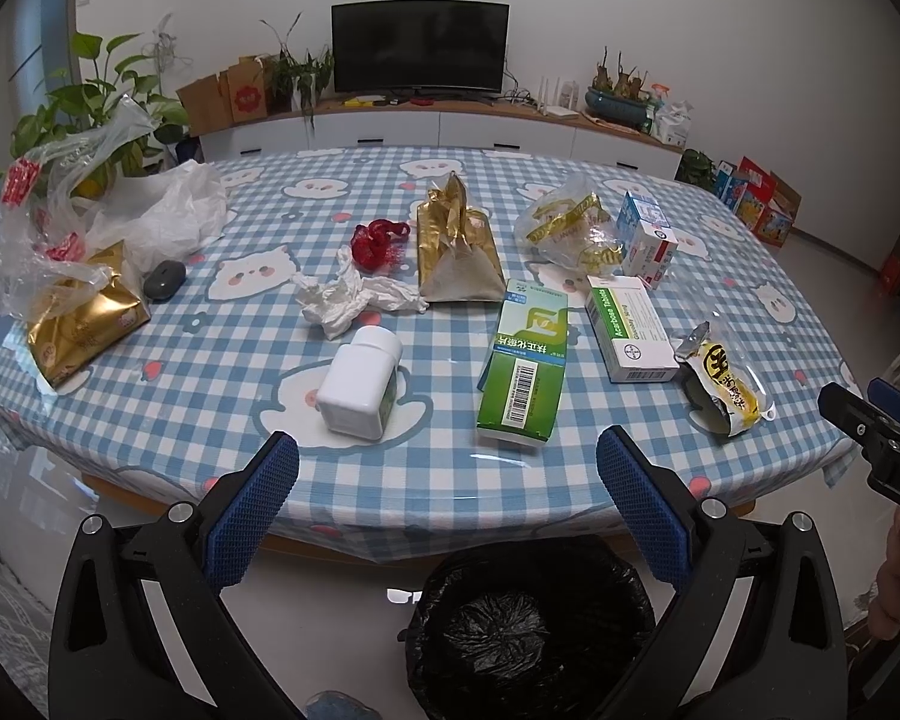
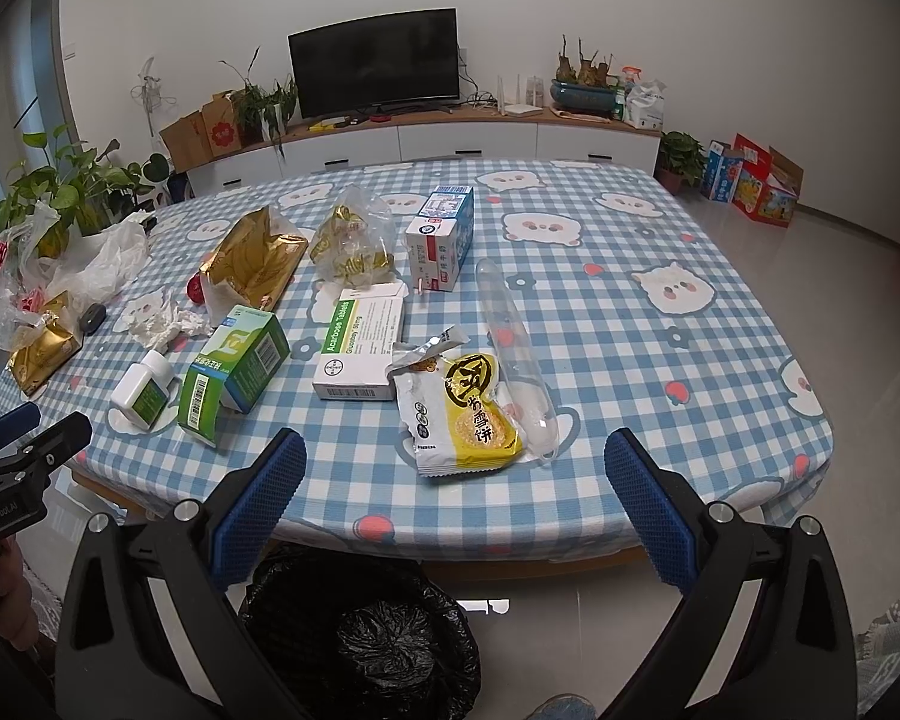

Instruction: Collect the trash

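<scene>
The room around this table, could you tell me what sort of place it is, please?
Most likely a home living or dining room: a television on a long white sideboard, potted houseplants, and a table with a checked cartoon tablecloth.

A: Where is it clear? The table (image 2: 660, 228) is bare across the right of the right wrist frame.

B: Left of centre is crowded: green box (image 2: 234, 366), white bottle (image 2: 141, 390), snack wrapper (image 2: 462, 414) near the lower edge.
</scene>
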